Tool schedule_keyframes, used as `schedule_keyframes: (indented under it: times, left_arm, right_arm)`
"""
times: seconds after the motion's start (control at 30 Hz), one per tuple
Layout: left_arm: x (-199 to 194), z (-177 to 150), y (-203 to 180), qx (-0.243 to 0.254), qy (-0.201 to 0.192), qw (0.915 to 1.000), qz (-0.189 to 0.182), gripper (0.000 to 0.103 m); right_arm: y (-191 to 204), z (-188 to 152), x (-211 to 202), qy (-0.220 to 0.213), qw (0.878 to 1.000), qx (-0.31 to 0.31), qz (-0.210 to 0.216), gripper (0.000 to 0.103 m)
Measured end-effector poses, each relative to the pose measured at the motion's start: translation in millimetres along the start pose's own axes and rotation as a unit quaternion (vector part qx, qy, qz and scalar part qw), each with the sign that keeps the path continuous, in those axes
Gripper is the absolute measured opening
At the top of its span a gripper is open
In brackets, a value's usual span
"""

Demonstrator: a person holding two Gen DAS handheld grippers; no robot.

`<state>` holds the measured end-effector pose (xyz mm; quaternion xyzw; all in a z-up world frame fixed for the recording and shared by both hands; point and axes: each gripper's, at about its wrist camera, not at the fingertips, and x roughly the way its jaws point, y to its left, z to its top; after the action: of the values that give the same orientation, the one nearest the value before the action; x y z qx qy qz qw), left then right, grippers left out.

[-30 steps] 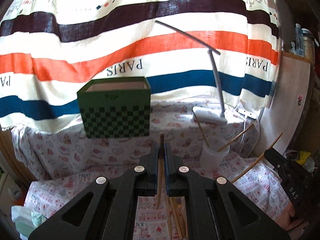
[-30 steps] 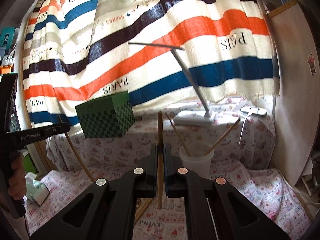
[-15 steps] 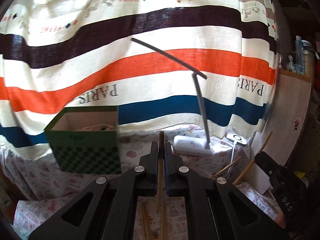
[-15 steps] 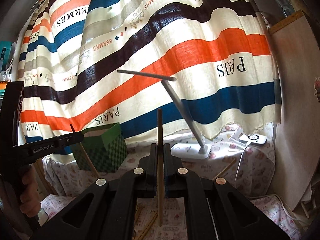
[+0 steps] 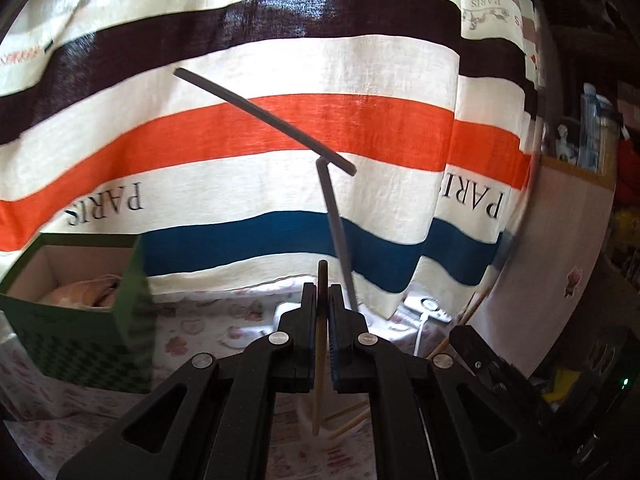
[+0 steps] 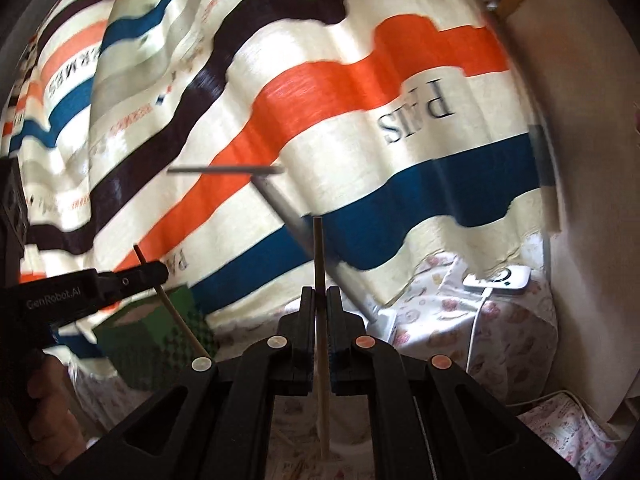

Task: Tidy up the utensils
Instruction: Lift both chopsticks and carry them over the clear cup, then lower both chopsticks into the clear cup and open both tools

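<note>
Gripping slim upright wooden chopstick point(image 5: 321, 344)

I see a big striped curtain point(image 5: 280, 128) with the word PARIS on it. A thin grey desk lamp point(image 5: 334, 220) stands before it. A green checked box point(image 5: 84, 344) sits on the table's flowery cloth point(image 5: 208, 320). A white charger point(image 6: 500, 278) lies nearby.

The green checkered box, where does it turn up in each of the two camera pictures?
Left wrist view: the green checkered box sits at the far left, its open top showing, left of the left gripper.
Right wrist view: the box is lower left, behind a chopstick.
Shared landmark: the grey desk lamp before the striped curtain.
</note>
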<state>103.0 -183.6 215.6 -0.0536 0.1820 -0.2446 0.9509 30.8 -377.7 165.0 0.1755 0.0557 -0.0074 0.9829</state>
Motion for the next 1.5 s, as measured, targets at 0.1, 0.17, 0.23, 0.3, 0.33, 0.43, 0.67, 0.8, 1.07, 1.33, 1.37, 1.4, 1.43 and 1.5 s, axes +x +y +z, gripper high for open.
schedule_keyframes:
  times: [0.1,0.17,0.23,0.3,0.33,0.43,0.67,0.8,1.07,1.33,1.37,1.4,1.43,1.5]
  left_arm:
    - [17,1,-1,-0.013,-0.009,0.9998,-0.013,0.004]
    - [29,-3,1,-0.026,-0.005,0.9995,-0.017,0.004]
    - [39,-12,3,-0.029,-0.003,0.9994,-0.020,0.004]
    - [44,-25,5,-0.020,-0.006,0.9998,-0.004,0.004]
    - [47,-31,6,-0.013,-0.006,0.9998,0.010,0.004]
    - [59,-45,14,-0.024,0.021,0.9995,0.005,0.004]
    - [70,-62,18,-0.006,0.040,0.9988,0.027,0.004]
    - [73,-67,17,0.011,0.046,0.9979,0.044,0.006]
    - [70,-70,30,-0.009,0.049,0.9963,0.070,0.008]
    - [56,-71,37,0.006,0.037,0.9956,0.086,0.015]
    - [52,-71,39,0.003,0.034,0.9958,0.085,0.024]
    - [48,-70,42,-0.002,0.030,0.9960,0.084,0.034]
    - [45,-70,44,-0.006,0.025,0.9961,0.085,0.037]
    - [35,-69,47,-0.005,0.015,0.9964,0.083,0.038]
  right_arm:
    - [-13,5,-3,-0.030,0.999,0.021,-0.002,0.006]
    - [-21,5,1,-0.036,0.999,0.027,-0.011,0.006]
    - [-27,2,9,-0.030,0.999,0.027,-0.022,0.006]
    - [-34,-4,21,-0.015,0.999,0.026,-0.033,0.006]
    - [-36,-8,29,0.002,0.999,0.020,-0.037,0.006]
    - [-45,-24,58,0.060,0.997,0.016,-0.054,0.006]
    - [-49,-43,81,0.117,0.992,0.020,-0.049,0.006]
    - [-50,-45,87,0.133,0.989,0.016,-0.061,0.006]
    - [-55,-44,91,0.151,0.986,0.010,-0.070,0.006]
    - [-47,-37,85,0.139,0.987,-0.021,-0.079,0.018]
    - [-46,-37,84,0.138,0.987,-0.022,-0.079,0.018]
    - [-45,-36,83,0.137,0.987,-0.022,-0.077,0.018]
    - [-45,-35,83,0.137,0.987,-0.022,-0.076,0.018]
    - [-43,-33,80,0.134,0.988,-0.023,-0.073,0.026]
